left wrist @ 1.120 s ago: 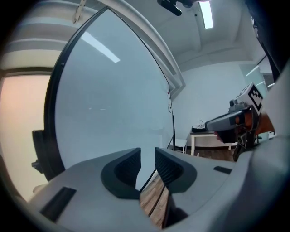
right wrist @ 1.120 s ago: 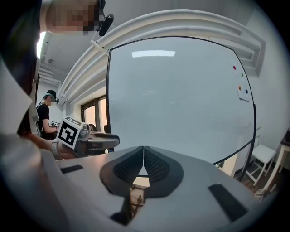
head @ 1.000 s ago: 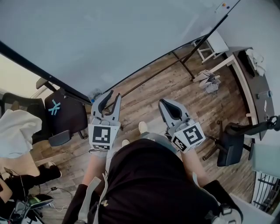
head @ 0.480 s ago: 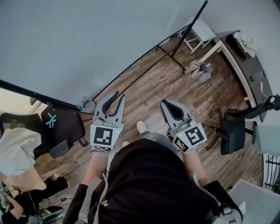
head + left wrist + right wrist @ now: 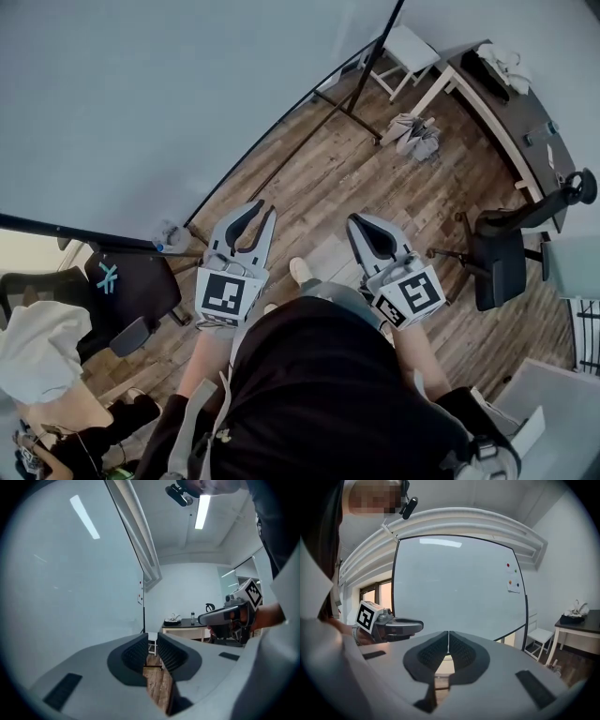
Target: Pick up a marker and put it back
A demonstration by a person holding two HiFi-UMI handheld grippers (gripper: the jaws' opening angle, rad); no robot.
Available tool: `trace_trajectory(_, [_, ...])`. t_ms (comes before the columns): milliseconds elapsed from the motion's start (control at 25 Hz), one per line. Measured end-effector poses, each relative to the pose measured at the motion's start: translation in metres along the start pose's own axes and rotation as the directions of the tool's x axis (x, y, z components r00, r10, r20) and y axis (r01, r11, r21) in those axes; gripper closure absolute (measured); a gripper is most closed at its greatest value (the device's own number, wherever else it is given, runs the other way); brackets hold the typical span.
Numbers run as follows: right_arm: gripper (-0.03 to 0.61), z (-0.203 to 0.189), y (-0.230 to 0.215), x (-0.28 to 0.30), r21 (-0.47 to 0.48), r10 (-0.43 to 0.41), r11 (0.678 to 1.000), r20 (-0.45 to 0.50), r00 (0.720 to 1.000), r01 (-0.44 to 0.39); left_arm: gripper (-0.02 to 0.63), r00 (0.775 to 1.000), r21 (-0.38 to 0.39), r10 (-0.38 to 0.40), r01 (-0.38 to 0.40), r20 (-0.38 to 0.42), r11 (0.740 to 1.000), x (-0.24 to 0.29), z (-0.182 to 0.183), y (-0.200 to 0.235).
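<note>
Wooden flooring [image 5: 356,178] lay beneath both grippers, held level in front of the person. The left gripper [image 5: 152,638] was released, its jaws a narrow gap apart after just closing, with nothing between them, while the right gripper [image 5: 448,637] was clenched, jaws together and empty. Ahead stood the whiteboard [image 5: 141,94], nearest the left gripper, but no marker could be made out along its edges.

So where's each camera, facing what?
Head view: on the head, steeply down at brown plank floor; shows dark torso, left gripper, right gripper.
Left gripper view: rides it, toward dark-topped table; own jaws apart, empty, just been closing.
Right gripper view: rides it, toward large white board; own jaws together.
Both gripper views show the other gripper.
</note>
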State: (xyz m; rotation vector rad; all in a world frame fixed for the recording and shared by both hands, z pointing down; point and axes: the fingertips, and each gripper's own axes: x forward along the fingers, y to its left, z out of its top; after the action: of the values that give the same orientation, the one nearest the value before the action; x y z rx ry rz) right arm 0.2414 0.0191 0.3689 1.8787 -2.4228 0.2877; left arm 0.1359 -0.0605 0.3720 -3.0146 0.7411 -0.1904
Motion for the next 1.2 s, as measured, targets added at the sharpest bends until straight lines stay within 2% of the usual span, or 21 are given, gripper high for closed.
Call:
trace_trajectory(280, [0.561,-0.004,-0.005,-0.009,0.006,-0.035,0.999,-0.008,0.999,0.035,0.546,0.999,-0.005,-0.052,0.052,-0.01,0.999,0.006,-0.003,-0.015])
trace_trajectory(600, [0.562,-0.008,0.004,-0.009,-0.019,-0.028,0.999,-0.026,0.999,0.028,0.548,0.997,-0.004,-0.079,0.079,-0.022,0.997,0.002,-0.006,-0.023])
trace_trajectory(1200, [0.563,-0.002,0.009,0.004,-0.044,-0.017,0.999,-0.045,0.999,0.015,0.549,0.998,-0.019,-0.06,0.06,-0.017,0.998,-0.001,-0.004,-0.009])
